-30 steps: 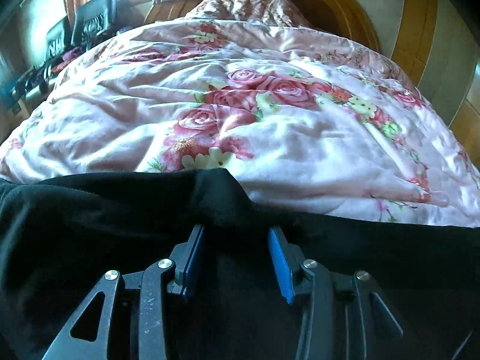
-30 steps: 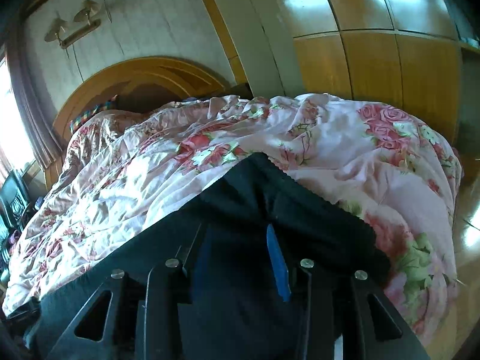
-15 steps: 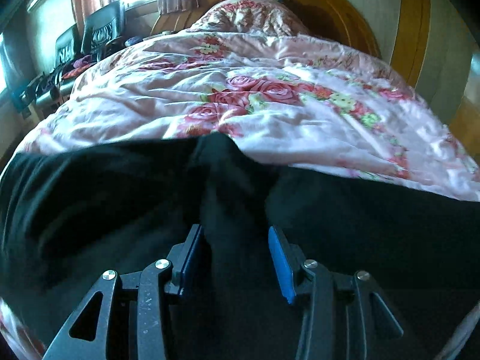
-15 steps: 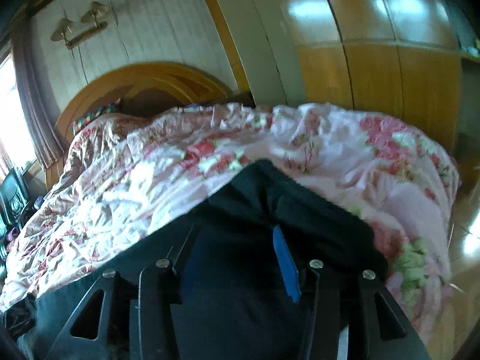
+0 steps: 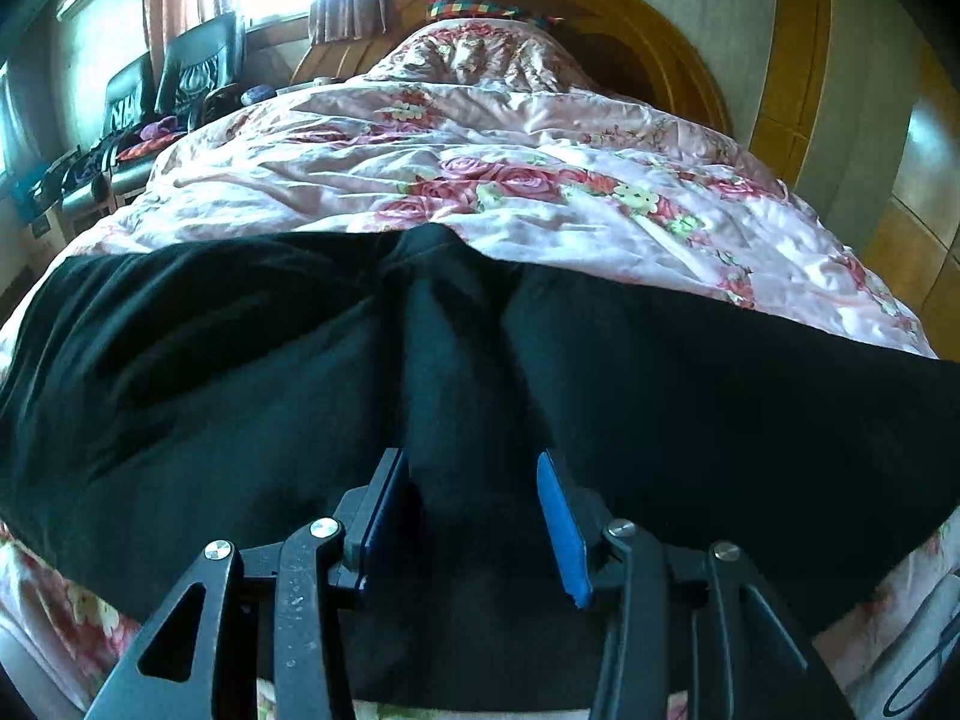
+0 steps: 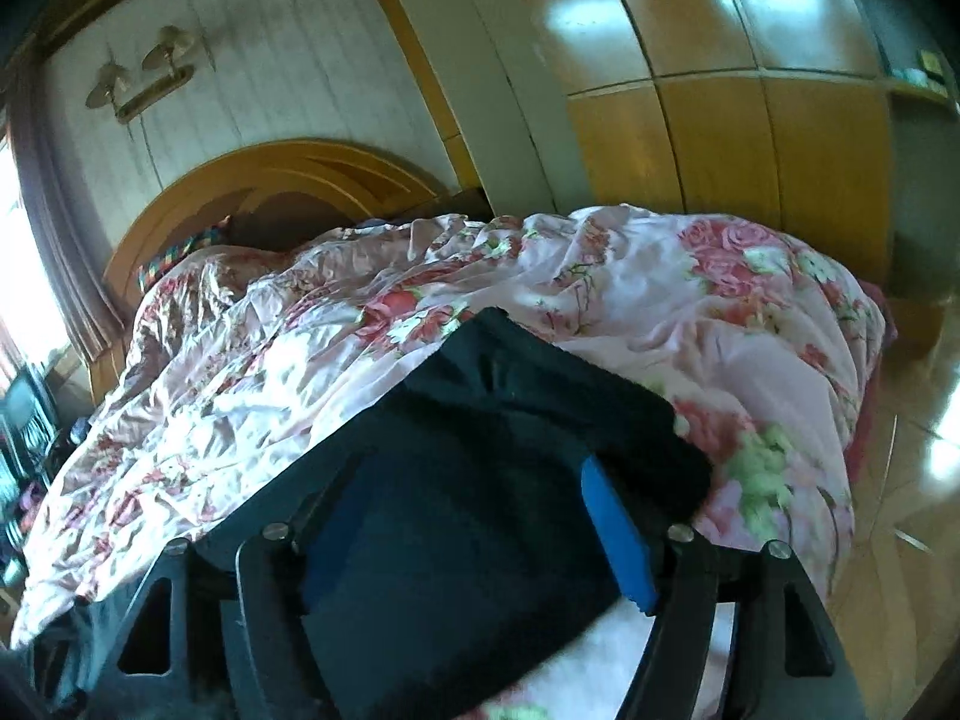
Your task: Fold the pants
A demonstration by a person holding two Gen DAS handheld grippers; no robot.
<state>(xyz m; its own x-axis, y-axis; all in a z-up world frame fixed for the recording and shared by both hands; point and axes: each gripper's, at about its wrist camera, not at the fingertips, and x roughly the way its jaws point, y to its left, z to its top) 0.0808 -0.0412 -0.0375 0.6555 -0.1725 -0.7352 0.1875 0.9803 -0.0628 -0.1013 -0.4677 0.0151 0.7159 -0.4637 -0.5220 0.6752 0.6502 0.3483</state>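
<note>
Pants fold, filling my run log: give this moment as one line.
task: fold pants | black pants on floral quilt | left gripper: fabric between jaws | right gripper: fabric between jaws

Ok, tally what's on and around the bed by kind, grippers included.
Black pants: 1
Floral quilt: 1
Wooden headboard: 1
Wall lamp: 1
Wardrobe: 1
Black chairs: 2
Grippers, left gripper and right gripper: 2
Total: 9
</note>
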